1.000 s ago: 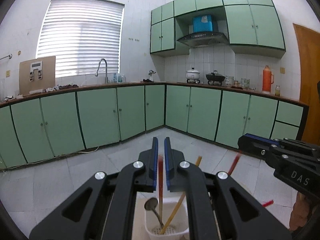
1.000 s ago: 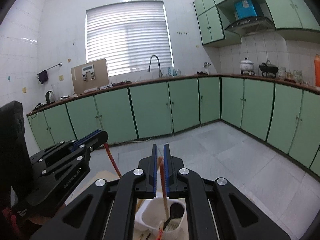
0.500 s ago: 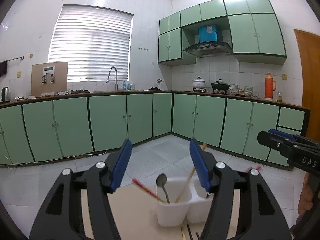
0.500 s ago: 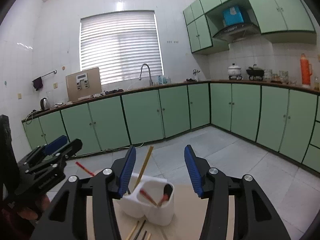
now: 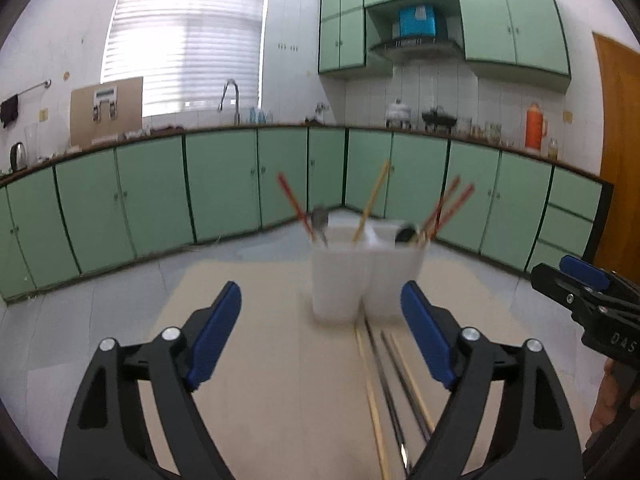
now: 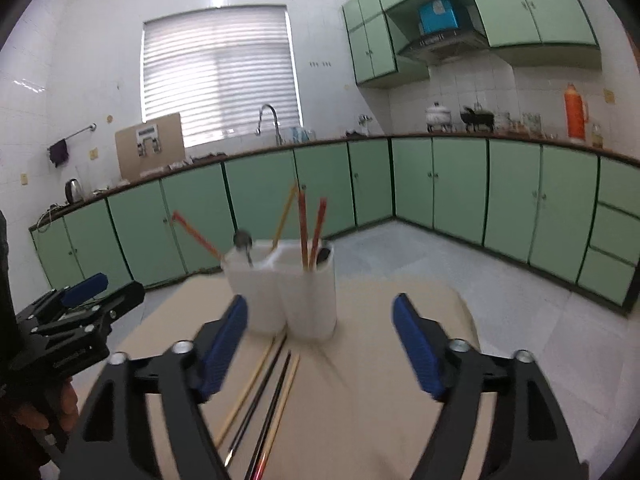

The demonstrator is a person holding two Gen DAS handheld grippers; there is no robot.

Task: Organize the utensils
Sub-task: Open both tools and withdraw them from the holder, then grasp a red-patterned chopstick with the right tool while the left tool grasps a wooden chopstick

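Jaws spread wide on both the left gripper [image 5: 321,334] and right gripper [image 6: 320,338], empty; holder [image 5: 366,280] stands mid-tabletop [image 5: 280,360], chopsticks [image 5: 394,392] lying before it.

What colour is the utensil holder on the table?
White utensil holder, clearest in the right wrist view.

Bkgd: I'm seeing green base cabinets [image 5: 224,184] running along the walls, blinds [image 6: 220,76] covering the window w/ faucet [image 6: 269,122] below. Orange thermos [image 6: 576,111] standing on counter at right; blue box [image 5: 416,21] sitting above range hood. Kettle [image 6: 73,190] at far left.
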